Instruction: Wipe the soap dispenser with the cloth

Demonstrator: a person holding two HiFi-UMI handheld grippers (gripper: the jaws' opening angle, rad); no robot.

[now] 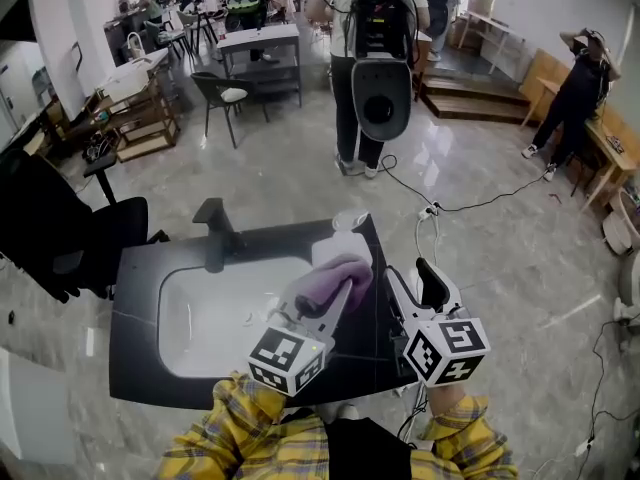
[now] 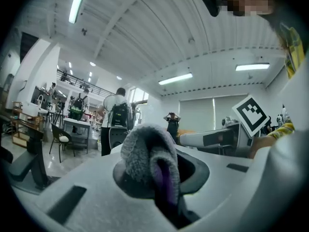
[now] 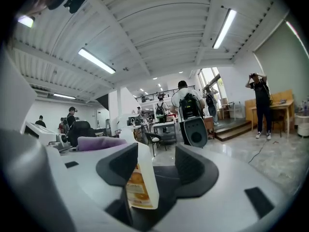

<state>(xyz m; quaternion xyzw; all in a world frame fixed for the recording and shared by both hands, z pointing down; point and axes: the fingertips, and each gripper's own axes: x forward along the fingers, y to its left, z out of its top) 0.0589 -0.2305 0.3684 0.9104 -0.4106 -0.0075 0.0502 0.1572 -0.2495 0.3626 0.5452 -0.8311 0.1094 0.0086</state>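
Pinching the cloth [image 1: 338, 271] between closed jaws, the left gripper [image 1: 336, 290] reaches over the far right corner of the counter [image 1: 140, 368]. Head view: the purple cloth is bunched and lies on the white soap dispenser [image 1: 335, 251], which stands near that corner, just right of the sink basin [image 1: 175, 308]. A black faucet [image 1: 212, 233] sits at the counter's far edge, left of the basin. The right gripper [image 1: 415, 280] is at the counter's right edge, just beside the dispenser.

Left gripper view: the cloth fills the gap between the jaws, grey outside with a purple fold inside. It hides the dispenser completely. The right gripper's marker cube [image 2: 251, 112] shows at the right side.

Right gripper view: the jaws are spread. The dispenser shows in the gap, close against the left jaw, with open space between it and the right jaw, so it is not clamped. I cannot tell whether it touches the left jaw. This view shows an orange label on the bottle front, which the head view does not. It also shows the cloth as a purple lump just left of the bottle top.

Only the head view shows the sink, the faucet and both grippers together. A person with a backpack [image 1: 375, 58] stands on the floor beyond the counter.
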